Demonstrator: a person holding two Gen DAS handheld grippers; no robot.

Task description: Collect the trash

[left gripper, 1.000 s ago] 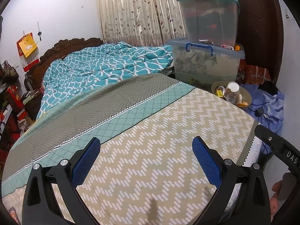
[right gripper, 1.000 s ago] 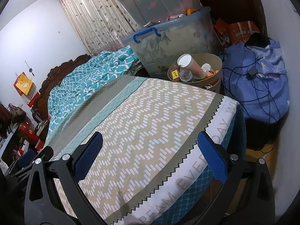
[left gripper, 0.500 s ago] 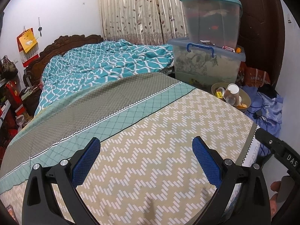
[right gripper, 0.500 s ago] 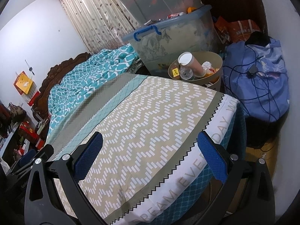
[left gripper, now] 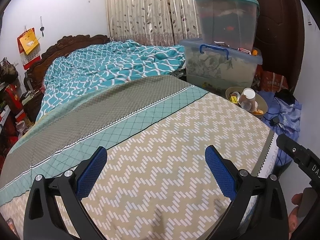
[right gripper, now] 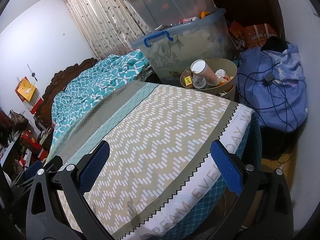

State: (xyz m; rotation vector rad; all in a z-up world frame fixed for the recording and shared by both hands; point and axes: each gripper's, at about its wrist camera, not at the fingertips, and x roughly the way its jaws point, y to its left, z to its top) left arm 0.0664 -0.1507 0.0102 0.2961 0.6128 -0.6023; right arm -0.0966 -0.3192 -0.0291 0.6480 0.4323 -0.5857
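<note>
A tan trash bin (right gripper: 232,66) stands on the floor past the bed's far corner, holding a paper cup (right gripper: 202,70), a clear plastic cup (right gripper: 199,81), a yellow packet and crumpled scraps. The left wrist view shows the same bin (left gripper: 263,102) with the paper cup (left gripper: 247,97) at the right. My left gripper (left gripper: 156,160) hangs open above the zigzag bedspread (left gripper: 160,150), nothing between its blue pads. My right gripper (right gripper: 160,154) is open too, over the bed's foot edge, and holds nothing.
Stacked clear storage boxes (left gripper: 220,64) stand behind the bin. A blue bag with cables (right gripper: 274,92) lies on the floor to the bin's right. A teal quilt (left gripper: 112,68) is bunched at the bed's head. A hand (left gripper: 298,210) holds the right gripper's body at the frame edge.
Both views have drifted slightly back and up, so the bin sits a little farther off. Both grippers stay open and empty.
</note>
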